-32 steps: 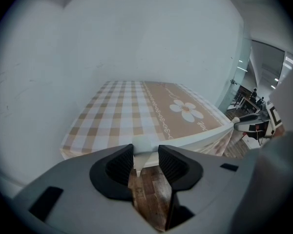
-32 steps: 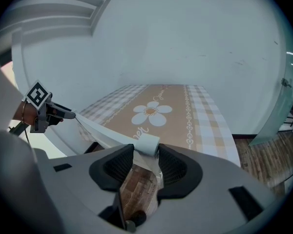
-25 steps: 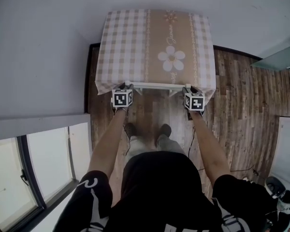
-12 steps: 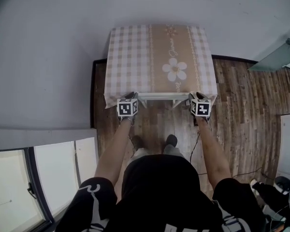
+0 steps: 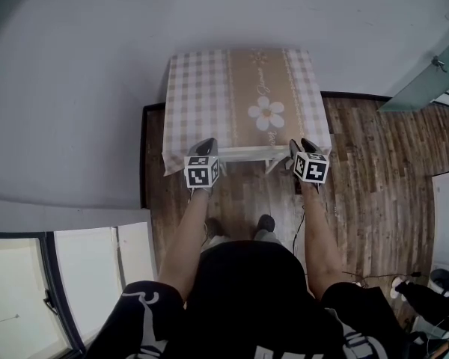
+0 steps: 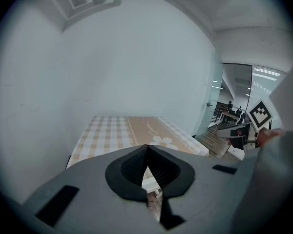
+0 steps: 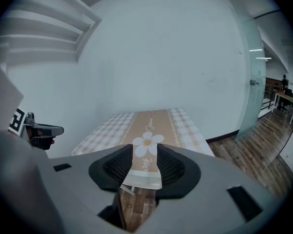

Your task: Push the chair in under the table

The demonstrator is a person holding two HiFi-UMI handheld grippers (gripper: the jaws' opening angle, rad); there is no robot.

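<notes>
The table wears a checked cloth with a brown daisy runner and stands against the wall. The chair's white back rail shows at the table's near edge, its seat hidden under the cloth. My left gripper hovers above the rail's left end, shut with nothing in it. In the left gripper view the left gripper has its pads together over the table. My right gripper hovers above the rail's right end. The right gripper has its jaws closing, and only the table shows between them.
A grey wall backs the table. Wooden floor spreads to the right, with a glass door at the far right. A window and white ledge lie at the lower left. A cable and the person's feet are below.
Both grippers have risen from the ends of the chair's back rail and now hang free above it. The chair and table have stayed where they were.
</notes>
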